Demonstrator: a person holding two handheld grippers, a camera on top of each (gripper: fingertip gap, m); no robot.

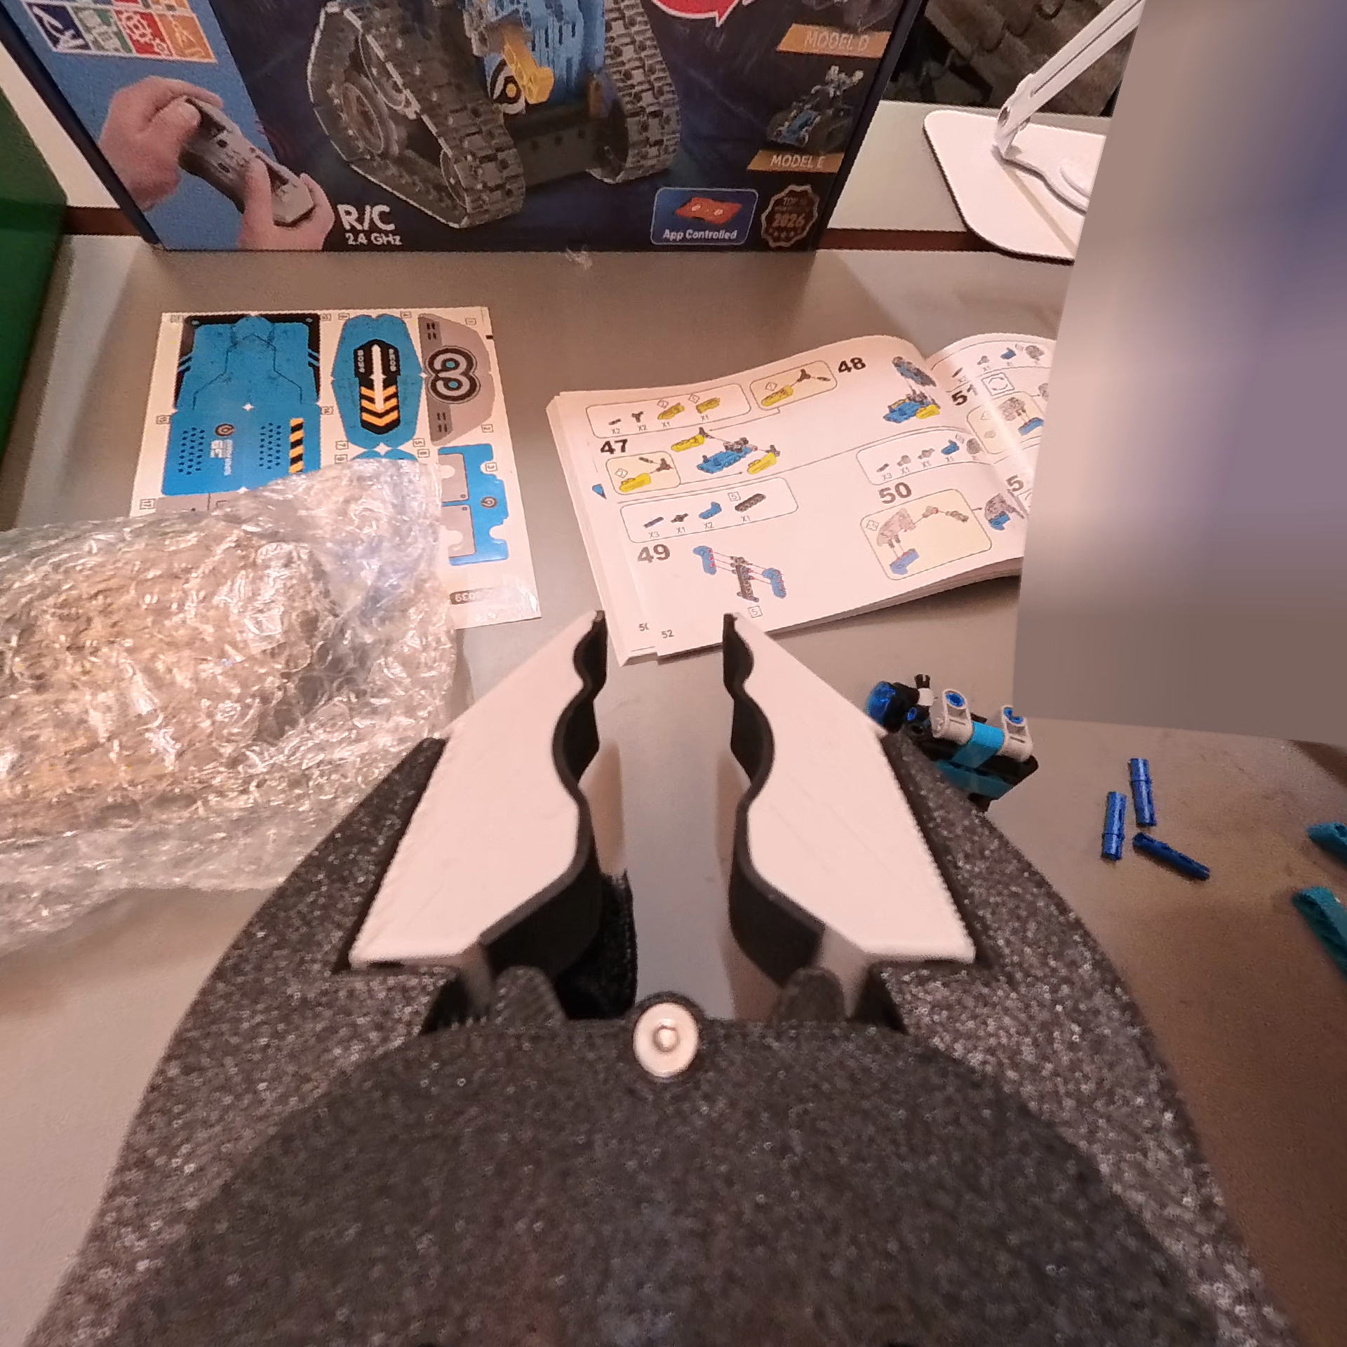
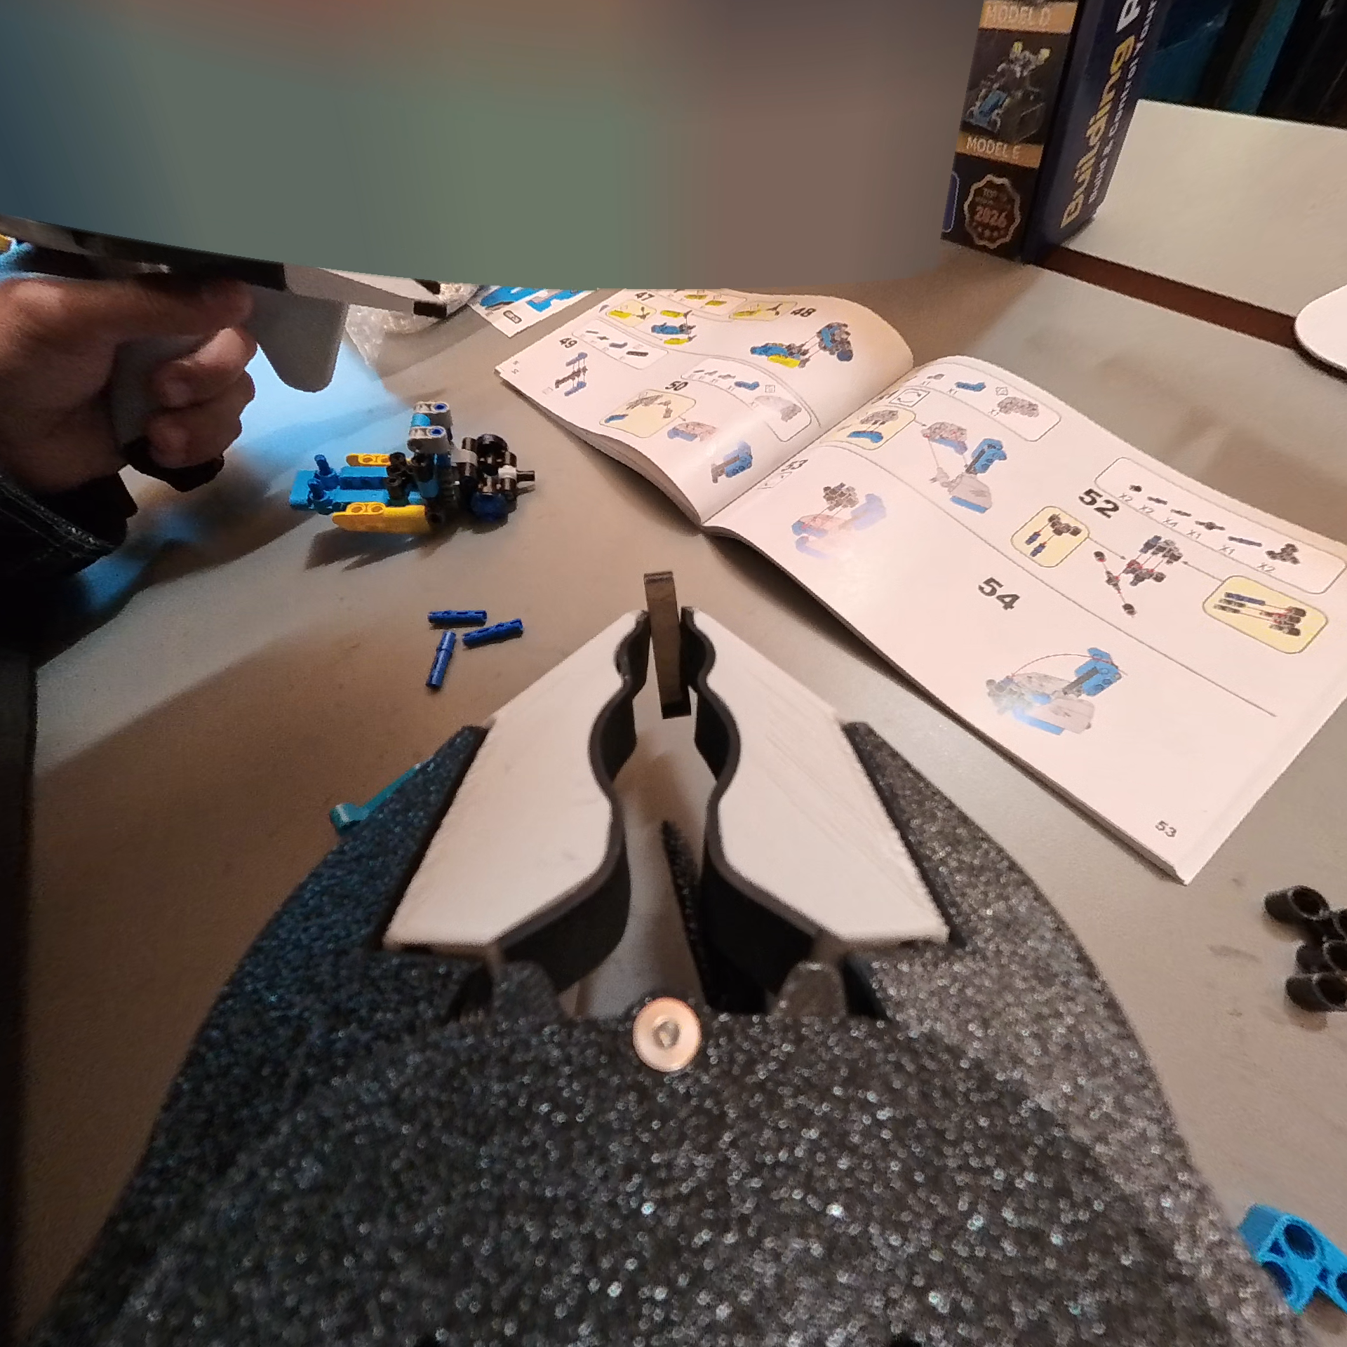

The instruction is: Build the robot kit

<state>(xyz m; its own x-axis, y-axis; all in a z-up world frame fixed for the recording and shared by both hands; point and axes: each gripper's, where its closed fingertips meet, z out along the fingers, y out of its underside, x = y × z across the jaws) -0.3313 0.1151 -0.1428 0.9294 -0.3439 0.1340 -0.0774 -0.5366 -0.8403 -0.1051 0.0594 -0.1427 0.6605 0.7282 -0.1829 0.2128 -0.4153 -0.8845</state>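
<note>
Pinching a thin dark flat piece (image 2: 667, 645) at its tips, the right hand-held gripper (image 2: 665, 619) sits mid-frame over the desk (image 2: 219, 729); only the right wrist view shows this. The left hand-held gripper (image 1: 665, 619) gapes apart and empty. Its view alone shows bubble wrap (image 1: 197, 685) at left, touching a sticker sheet (image 1: 240, 408). Both views show the open booklet (image 2: 911, 554), small model (image 2: 415, 474), three blue pins (image 2: 466, 634) and toy box (image 1: 474, 124). Blur hides the upper part of the right view.

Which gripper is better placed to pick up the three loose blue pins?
Left gripper, probably: it is open and empty. The right gripper is shut on a thin dark flat piece. Small blue plastic pins lie between them.
</note>
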